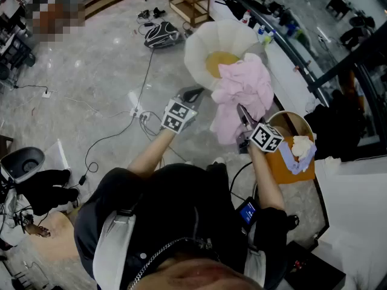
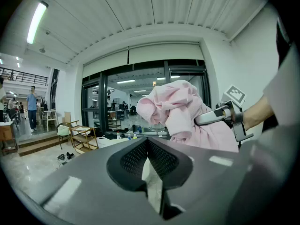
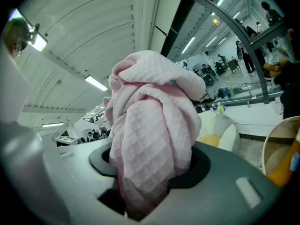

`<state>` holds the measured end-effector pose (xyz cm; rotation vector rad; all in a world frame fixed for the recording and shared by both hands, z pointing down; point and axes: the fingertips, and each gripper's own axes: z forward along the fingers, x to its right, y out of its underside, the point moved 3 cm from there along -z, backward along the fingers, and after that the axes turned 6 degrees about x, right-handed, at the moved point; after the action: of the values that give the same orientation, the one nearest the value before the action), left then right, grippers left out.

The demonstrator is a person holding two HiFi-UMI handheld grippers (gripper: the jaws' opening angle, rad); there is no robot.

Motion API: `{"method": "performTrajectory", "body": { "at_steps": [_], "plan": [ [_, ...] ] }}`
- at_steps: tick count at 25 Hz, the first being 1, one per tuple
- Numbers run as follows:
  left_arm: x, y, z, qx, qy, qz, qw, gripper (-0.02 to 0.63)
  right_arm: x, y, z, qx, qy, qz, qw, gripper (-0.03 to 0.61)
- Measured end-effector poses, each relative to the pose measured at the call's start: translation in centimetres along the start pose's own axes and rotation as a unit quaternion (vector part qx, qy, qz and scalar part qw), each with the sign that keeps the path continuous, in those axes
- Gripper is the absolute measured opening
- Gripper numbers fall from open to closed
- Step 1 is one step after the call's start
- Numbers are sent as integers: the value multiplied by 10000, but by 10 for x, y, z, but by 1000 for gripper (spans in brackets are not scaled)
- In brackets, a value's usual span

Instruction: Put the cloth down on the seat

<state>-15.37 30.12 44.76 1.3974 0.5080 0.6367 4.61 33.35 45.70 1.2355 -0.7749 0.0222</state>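
The right gripper (image 1: 244, 118) pinches the bunched pink waffle-weave cloth (image 1: 243, 89) in its jaws and holds it in the air by the near rim of the white round armchair (image 1: 199, 47). The chair's yellow seat cushion (image 1: 219, 60) lies ahead and slightly left of those jaws. The left gripper (image 1: 192, 95), jaws pressed together on nothing, hovers apart from the cloth.
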Motion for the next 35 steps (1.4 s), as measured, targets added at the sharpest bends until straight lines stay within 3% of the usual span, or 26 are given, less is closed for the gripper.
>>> {"method": "performTrajectory", "body": {
  "at_steps": [35],
  "plan": [
    [-11, 15, 12, -206, 164, -69, 9996, 11, 4, 6, 7, 161, 206, 213, 9994, 265]
  ]
}}
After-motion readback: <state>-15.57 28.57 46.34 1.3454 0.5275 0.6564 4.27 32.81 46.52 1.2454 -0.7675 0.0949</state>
